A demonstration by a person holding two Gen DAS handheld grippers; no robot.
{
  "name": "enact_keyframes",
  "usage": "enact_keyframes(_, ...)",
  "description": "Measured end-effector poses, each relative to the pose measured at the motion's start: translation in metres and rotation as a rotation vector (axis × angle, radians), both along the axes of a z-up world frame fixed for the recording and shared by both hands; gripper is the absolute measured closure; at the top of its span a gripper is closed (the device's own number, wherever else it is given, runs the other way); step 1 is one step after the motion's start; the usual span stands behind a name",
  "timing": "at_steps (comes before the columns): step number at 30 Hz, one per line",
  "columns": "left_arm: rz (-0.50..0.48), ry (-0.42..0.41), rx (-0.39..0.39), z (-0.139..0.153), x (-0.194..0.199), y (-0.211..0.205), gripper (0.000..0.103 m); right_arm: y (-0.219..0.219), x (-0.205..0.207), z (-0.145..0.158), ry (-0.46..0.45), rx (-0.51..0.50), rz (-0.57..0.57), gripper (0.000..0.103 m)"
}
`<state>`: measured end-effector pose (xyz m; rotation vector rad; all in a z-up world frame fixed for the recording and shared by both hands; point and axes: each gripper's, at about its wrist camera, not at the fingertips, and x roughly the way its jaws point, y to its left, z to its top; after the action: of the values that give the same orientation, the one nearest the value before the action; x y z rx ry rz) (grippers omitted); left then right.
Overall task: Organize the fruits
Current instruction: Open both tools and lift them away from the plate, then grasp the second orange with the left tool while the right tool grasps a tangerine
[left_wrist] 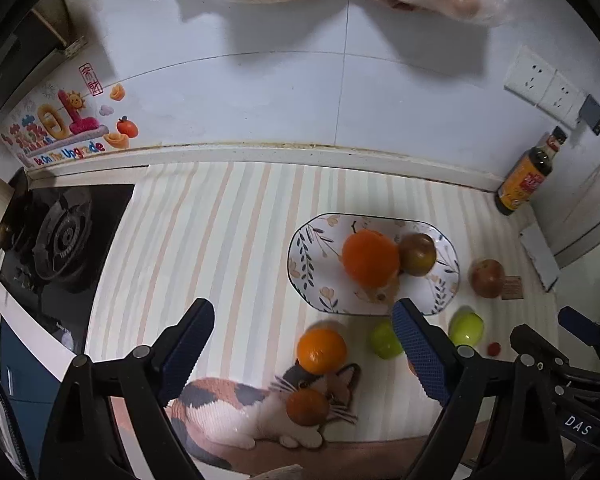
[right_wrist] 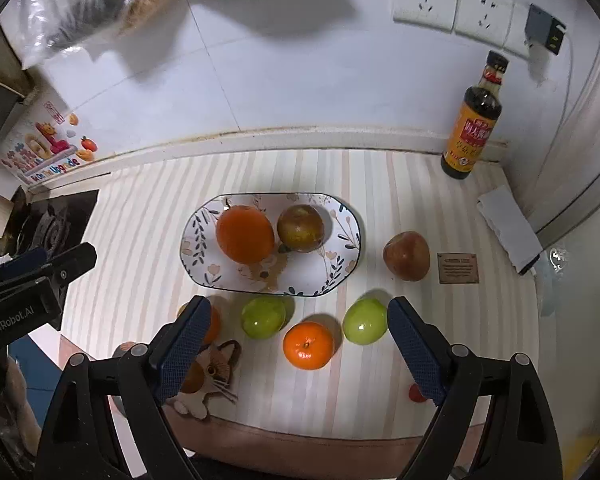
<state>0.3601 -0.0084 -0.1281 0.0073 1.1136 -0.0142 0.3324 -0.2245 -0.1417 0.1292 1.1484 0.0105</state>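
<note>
On the striped mat [right_wrist: 380, 184] that covers the counter sits an oval plate [right_wrist: 204, 268], close to the middle. Two fruits are already on it: a big orange [right_wrist: 245, 234] and a brown-green fruit [right_wrist: 300, 227], side by side and touching. The other fruits lie off the plate. A reddish apple [right_wrist: 406, 255] waits near the right edge of the mat. Two green fruits [right_wrist: 263, 317] [right_wrist: 365, 321] and a small orange [right_wrist: 308, 345] lie along the front edge, just below the plate. Two more small oranges [left_wrist: 322, 350] [left_wrist: 307, 407] rest by the cat picture at the front left corner.

The job looks partly done, with more fruit still to go on the plate. Both tools are empty. The right gripper [right_wrist: 296, 354] has its fingers wide apart, with the small orange between them but not touched. The left gripper [left_wrist: 300, 354] is wide apart too, above the front left oranges. Next, one tool would need to go down and close softly on a round fruit so it does not roll away.
</note>
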Motion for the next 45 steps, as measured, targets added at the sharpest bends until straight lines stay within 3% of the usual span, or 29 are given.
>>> enact_keyframes(8,0.004,-0.007,-0.03,0.015,-0.023,0.009,0.012,0.004,-0.019,0.021,-0.021,0.034,-0.005,0.011)
enact_keyframes(14,0.026,0.005,-0.056,0.011,-0.028,0.018,0.012,0.0,-0.018,0.018,-0.014,0.075,-0.031,0.011)
enact_keyframes(18,0.037,0.037,-0.023,-0.009,-0.019,0.024,0.001,-0.013,-0.009,-0.01,0.047,0.117,-0.069,0.011)
enact_keyframes(24,0.038,0.16,0.005,-0.067,-0.003,0.026,0.001,-0.031,0.006,-0.085,0.197,0.167,-0.105,0.011)
enact_keyframes(32,-0.04,0.322,0.046,-0.15,0.024,0.001,0.001,-0.042,0.02,-0.183,0.346,0.246,-0.167,0.012)
enact_keyframes(35,-0.082,0.359,0.075,-0.174,0.031,-0.011,0.001,-0.039,0.023,-0.206,0.371,0.263,-0.176,0.014)
enact_keyframes(38,-0.122,0.392,0.088,-0.193,0.036,-0.022,0.001,-0.034,0.028,-0.221,0.381,0.282,-0.16,0.022)
enact_keyframes(41,-0.154,0.402,0.091,-0.204,0.038,-0.03,0.006,-0.027,0.031,-0.229,0.383,0.226,-0.12,0.035)
enact_keyframes(45,-0.177,0.405,0.076,-0.213,0.039,-0.038,0.031,-0.023,0.027,-0.23,0.408,0.192,-0.07,0.036)
